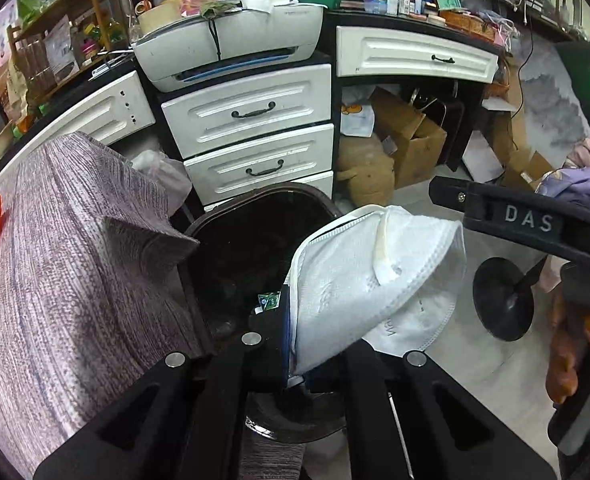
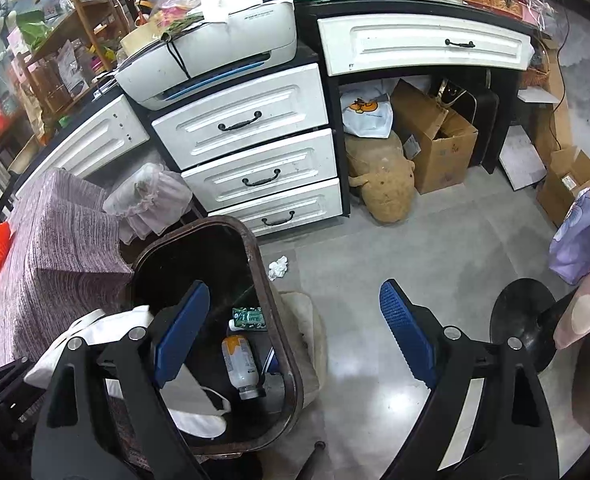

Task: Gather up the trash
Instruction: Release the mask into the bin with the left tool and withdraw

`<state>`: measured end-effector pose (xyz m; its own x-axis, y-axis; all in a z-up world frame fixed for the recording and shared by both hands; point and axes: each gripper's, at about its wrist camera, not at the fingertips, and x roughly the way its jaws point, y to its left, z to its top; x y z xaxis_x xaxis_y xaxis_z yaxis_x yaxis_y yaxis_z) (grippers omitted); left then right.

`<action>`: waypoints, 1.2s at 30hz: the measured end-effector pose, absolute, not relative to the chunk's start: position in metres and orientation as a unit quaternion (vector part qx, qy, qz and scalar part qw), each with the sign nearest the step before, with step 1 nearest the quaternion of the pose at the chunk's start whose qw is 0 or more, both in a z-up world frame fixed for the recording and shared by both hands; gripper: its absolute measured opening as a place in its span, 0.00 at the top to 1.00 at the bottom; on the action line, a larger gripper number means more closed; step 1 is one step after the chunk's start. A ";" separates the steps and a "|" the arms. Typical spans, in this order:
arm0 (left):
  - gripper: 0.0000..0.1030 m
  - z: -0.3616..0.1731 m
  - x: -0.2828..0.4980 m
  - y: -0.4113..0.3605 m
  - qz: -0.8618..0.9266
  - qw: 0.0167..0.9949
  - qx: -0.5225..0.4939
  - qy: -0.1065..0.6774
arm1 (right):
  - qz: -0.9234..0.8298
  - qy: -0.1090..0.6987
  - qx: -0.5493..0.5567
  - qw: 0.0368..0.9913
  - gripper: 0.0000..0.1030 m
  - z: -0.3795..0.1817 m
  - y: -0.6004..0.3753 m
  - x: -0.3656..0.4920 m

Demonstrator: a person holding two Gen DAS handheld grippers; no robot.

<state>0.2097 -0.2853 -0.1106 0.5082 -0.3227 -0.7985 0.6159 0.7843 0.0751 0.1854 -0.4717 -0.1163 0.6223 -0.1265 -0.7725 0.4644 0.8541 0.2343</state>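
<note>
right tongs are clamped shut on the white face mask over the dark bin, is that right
Not quite: it is the left tongs that are clamped shut on the white face mask over the dark bin, as the left wrist view shows. The right tongs stand open with nothing between them.

The right gripper had black linkage arms, silver screws, ribbed blue pads; a housing read "DAS", seemingly.
</note>
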 end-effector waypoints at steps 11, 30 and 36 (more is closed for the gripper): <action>0.19 -0.105 0.205 -0.287 -0.305 0.855 0.157 0.390 | -0.180 0.398 0.216 0.873 0.14 -0.115 -0.478 0.184; 0.09 -0.041 0.158 -0.254 -0.332 0.874 0.155 0.320 | -0.142 0.365 0.212 0.895 0.12 -0.085 -0.456 0.186; 0.06 -0.017 0.154 -0.218 -0.312 0.896 0.132 0.288 | -0.109 0.350 0.196 0.910 0.10 -0.064 -0.429 0.193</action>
